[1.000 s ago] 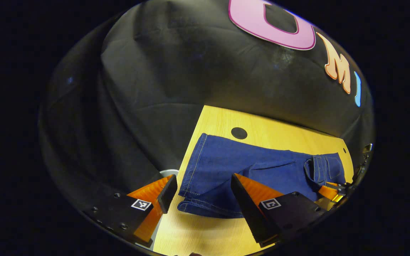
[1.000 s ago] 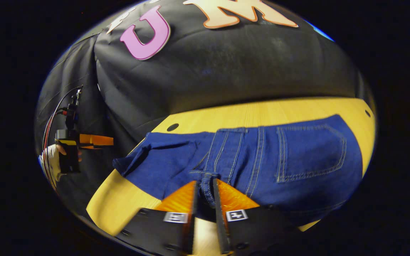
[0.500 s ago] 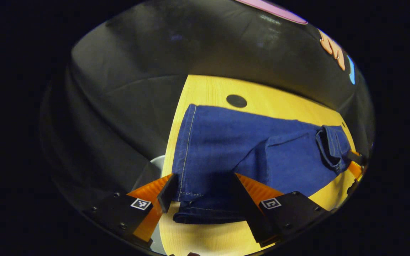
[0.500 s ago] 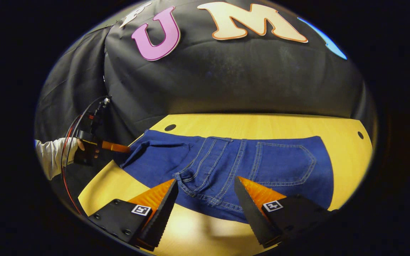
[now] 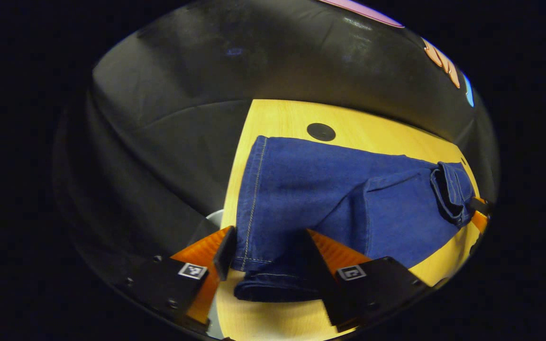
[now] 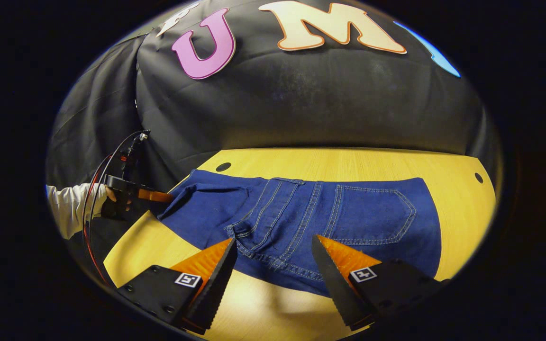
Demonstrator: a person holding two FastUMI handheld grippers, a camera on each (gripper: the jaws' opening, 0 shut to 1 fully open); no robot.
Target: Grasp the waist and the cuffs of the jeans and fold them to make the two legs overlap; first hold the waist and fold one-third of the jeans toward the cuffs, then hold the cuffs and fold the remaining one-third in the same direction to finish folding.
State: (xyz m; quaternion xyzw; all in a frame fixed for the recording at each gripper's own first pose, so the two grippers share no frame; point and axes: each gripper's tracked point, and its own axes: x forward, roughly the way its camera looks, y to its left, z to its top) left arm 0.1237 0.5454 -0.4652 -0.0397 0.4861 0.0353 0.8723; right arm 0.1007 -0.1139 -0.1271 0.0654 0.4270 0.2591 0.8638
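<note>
the jeans (image 6: 311, 218) lie lengthwise along the table (image 6: 358, 163), waist between the spread right tongs (image 6: 273, 272). at the far end, the left tongs (image 5: 268, 263) stand spread around the cuffs (image 5: 273, 279), not yet pinching.

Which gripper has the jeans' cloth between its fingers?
The left gripper: the cuffs of the jeans lie between its open fingers. The right gripper stands open before the waist.

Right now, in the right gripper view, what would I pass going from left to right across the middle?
A person's sleeve → the left gripper held at the cuffs → the jeans → bare wooden table.
</note>
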